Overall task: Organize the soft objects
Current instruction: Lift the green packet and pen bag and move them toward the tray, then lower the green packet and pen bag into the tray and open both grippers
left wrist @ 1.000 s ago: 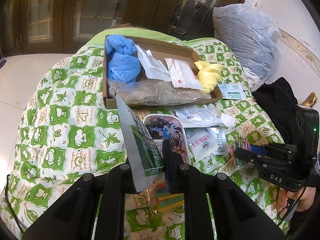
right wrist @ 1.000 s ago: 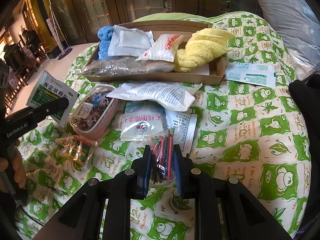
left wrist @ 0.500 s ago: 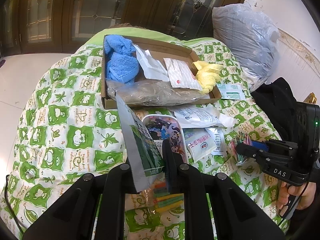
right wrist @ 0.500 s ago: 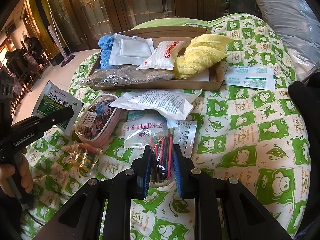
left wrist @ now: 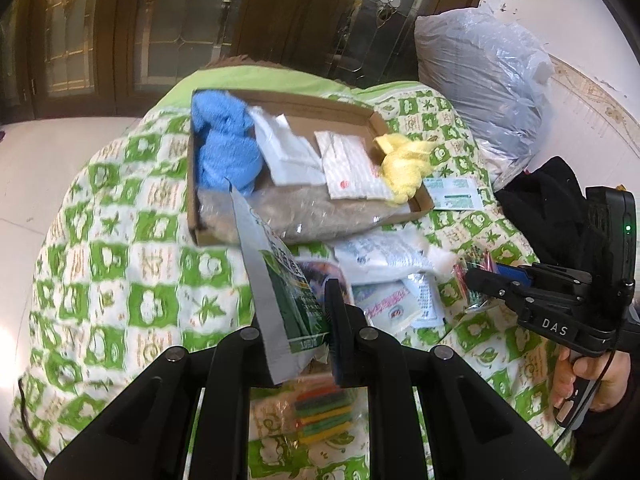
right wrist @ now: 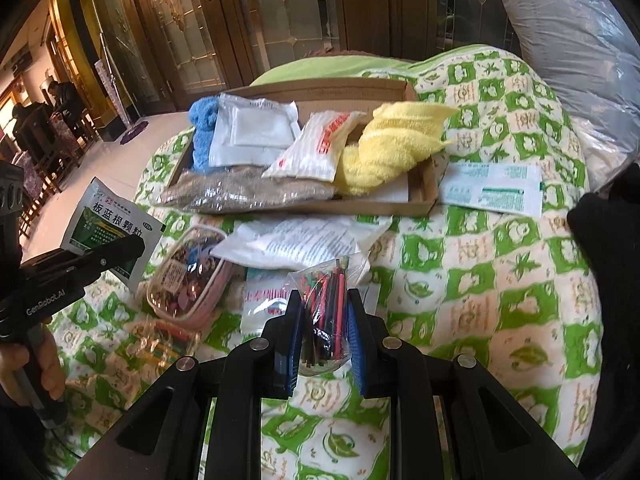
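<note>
- The green-and-white sachet is clamped between the two fingers of the left gripper; it stands upright, lifted above the quilt, in front of the near left corner of the cardboard tray
- From the right wrist view the same sachet shows its printed face, at the left of the scene and above the quilt
- The clear bag of coloured sticks is squeezed between the blue pads of the right gripper; its top fans out above the fingers, and it is held over the white packets in front of the tray
- From the left wrist view the right gripper is at the right side, with a hand on its handle
- Under the left gripper another clear bag with coloured strips lies on the quilt
- Between the two grippers lies a pink-rimmed pouch with cartoon print, and just beside it a large white packet with small text
- Inside the tray are a blue towel, a white flat pack, a red-and-white packet, a yellow towel and a long brown-filled bag along the near wall
- To the right of the tray, a green-and-white flat packet lies on the green-and-white quilt
- A big grey plastic sack is behind the quilt at the right
</note>
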### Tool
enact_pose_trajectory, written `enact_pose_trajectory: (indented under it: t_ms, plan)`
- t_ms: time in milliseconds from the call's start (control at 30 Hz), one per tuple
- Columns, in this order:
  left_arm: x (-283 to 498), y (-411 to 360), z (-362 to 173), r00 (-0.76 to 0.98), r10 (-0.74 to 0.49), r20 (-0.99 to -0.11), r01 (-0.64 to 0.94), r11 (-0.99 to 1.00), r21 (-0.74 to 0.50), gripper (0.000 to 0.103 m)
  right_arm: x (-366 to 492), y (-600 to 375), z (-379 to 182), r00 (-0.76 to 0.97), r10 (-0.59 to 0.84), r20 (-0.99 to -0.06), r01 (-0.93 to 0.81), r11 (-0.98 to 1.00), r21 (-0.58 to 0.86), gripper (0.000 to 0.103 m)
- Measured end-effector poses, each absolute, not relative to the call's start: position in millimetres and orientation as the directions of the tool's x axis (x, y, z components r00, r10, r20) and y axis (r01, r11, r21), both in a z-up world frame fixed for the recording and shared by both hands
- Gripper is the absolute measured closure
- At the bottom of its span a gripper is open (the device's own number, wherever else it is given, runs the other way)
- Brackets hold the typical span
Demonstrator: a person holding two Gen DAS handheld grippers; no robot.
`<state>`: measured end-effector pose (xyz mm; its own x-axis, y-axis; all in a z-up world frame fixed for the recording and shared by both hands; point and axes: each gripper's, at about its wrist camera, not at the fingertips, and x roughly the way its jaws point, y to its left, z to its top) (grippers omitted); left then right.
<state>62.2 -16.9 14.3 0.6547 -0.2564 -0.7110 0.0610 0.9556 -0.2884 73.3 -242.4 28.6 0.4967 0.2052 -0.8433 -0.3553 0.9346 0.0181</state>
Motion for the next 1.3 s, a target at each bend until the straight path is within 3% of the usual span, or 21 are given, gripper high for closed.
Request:
enact_pose_trajectory:
  t_ms: [600, 1300]
  plan:
    - [132.4, -17.5, 31.9, 0.635, -0.318, -0.705, 0.077, 0.933, -0.351, 0.09, 133.4, -219.4, 39.7, 0.52, 0.258, -0.815, -0.378, 0.924, 0.051, 0.083]
    - [241.3, -34.6, 25.5, 0.606, -0.316, -0.73, 0.13, 0.945, -0.301, 0.09, 279.5, -207.5, -4.2, 0.549, 0.263, -0.794, -0.317, 0.944, 0.093, 0.082]
